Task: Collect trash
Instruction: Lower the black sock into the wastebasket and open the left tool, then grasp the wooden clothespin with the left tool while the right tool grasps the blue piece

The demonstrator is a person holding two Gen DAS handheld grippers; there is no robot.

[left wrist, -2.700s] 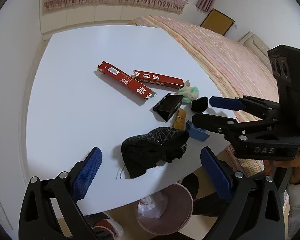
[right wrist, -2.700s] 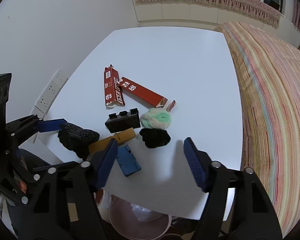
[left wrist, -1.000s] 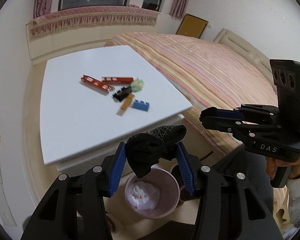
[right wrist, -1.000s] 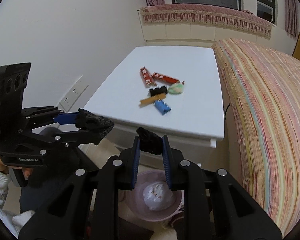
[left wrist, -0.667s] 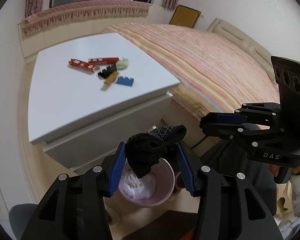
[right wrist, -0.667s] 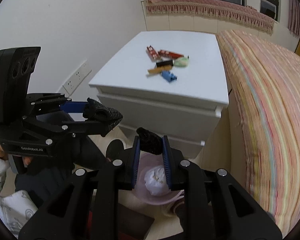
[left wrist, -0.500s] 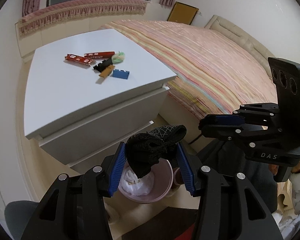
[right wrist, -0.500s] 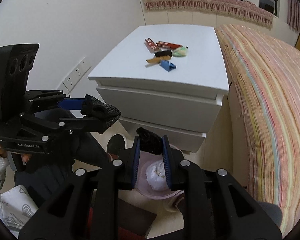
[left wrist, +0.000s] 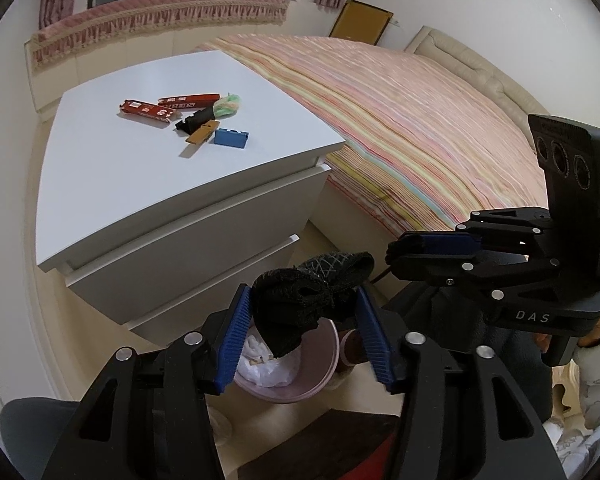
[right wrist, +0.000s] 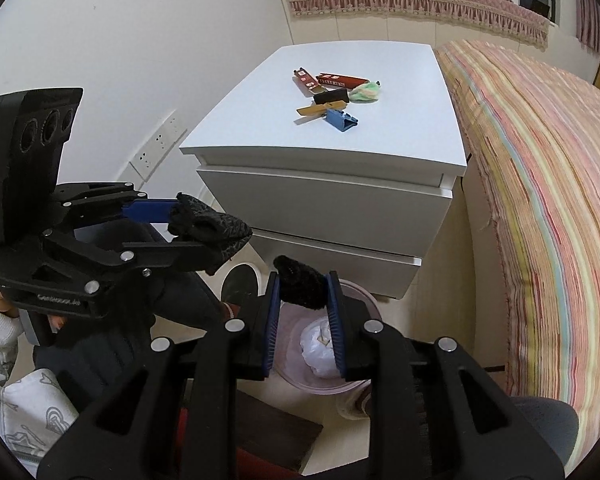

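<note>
Striped bedspread (left wrist: 400, 112) along one side of the white chest of drawers (right wrist: 332, 196). On the chest's top, near the far edge toward the bed: two red cartons (left wrist: 168, 106), a green wad (left wrist: 229, 103), a black holder (left wrist: 194, 121), a tan piece (left wrist: 202, 135), a blue block (left wrist: 231, 138), all huddled close. On the floor by the chest's front lower corner, a pink waste bin (right wrist: 288, 364) with crumpled white paper (right wrist: 320, 346) inside. Over the bin, left gripper (left wrist: 302, 318), jaws easing apart, black knitted cloth (left wrist: 304, 298) between the blue pads. Beside it, right gripper (right wrist: 302, 312), jaws likewise parting, small black fuzzy clump (right wrist: 300, 282) between its pads.
</note>
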